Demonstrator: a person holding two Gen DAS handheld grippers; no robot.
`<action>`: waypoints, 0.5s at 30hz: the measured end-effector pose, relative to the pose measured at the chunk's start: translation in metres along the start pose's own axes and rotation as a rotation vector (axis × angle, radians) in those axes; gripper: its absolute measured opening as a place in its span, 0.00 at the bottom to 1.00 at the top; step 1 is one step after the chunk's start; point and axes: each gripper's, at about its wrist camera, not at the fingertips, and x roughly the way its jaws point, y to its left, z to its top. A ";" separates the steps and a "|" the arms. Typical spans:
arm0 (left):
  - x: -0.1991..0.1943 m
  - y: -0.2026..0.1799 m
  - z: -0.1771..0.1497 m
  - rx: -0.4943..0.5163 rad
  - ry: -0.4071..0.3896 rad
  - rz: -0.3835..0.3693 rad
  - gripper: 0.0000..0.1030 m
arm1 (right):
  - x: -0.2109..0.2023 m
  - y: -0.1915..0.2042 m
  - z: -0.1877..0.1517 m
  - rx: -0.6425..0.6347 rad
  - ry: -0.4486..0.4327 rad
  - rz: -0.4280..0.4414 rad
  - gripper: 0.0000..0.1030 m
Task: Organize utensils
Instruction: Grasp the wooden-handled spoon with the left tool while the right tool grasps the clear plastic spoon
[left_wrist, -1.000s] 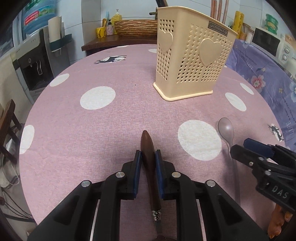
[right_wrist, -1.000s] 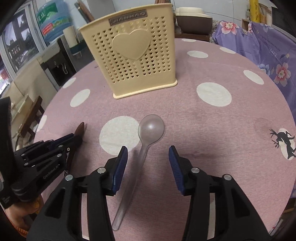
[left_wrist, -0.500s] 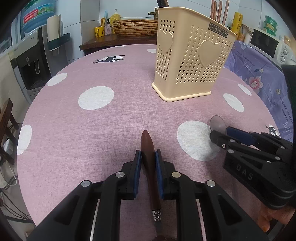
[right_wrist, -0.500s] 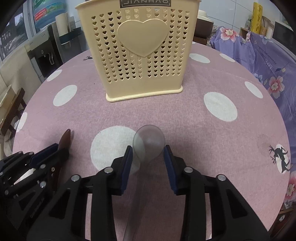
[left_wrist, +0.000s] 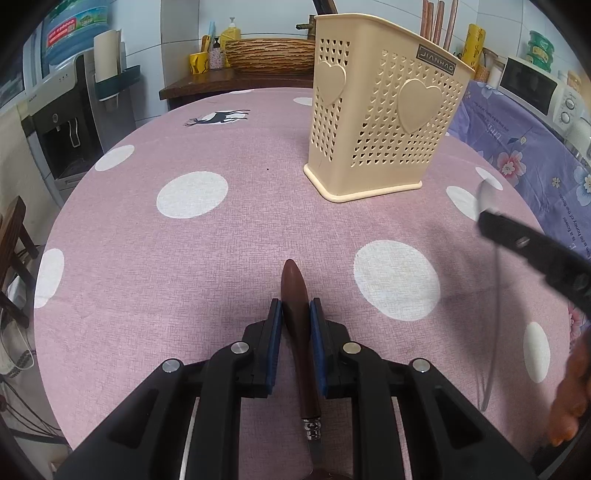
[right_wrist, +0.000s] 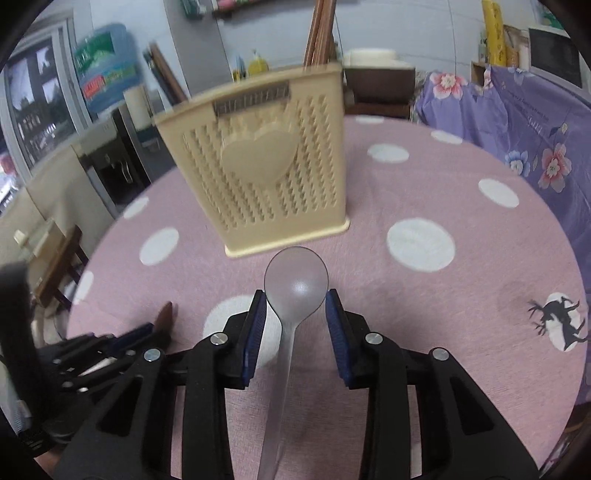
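Two tools are gripped: left gripper (left_wrist: 296, 319) jaws pinch the brown-handled utensil (left_wrist: 295, 295); right gripper (right_wrist: 296, 314) jaws clasp the clear spoon (right_wrist: 296, 286), bowl at twelve o'clock toward the cream holder (right_wrist: 258, 177) on the pink dotted bench (left_wrist: 184, 258).

a round worktop (left_wrist: 229, 236) wore a pink cloth with white dots. behind it stood a water dispenser (left_wrist: 62, 122), a tiled wall (left_wrist: 266, 18) and a microwave (left_wrist: 532, 88).
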 end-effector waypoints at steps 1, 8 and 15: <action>0.000 0.000 0.000 0.001 0.000 0.001 0.16 | -0.007 -0.001 0.001 -0.002 -0.022 0.012 0.26; 0.001 -0.003 0.000 0.005 0.003 0.011 0.16 | -0.029 -0.005 0.004 -0.033 -0.079 0.020 0.26; 0.001 -0.005 0.000 0.006 0.004 0.015 0.16 | 0.005 -0.020 -0.005 0.039 0.045 -0.059 0.49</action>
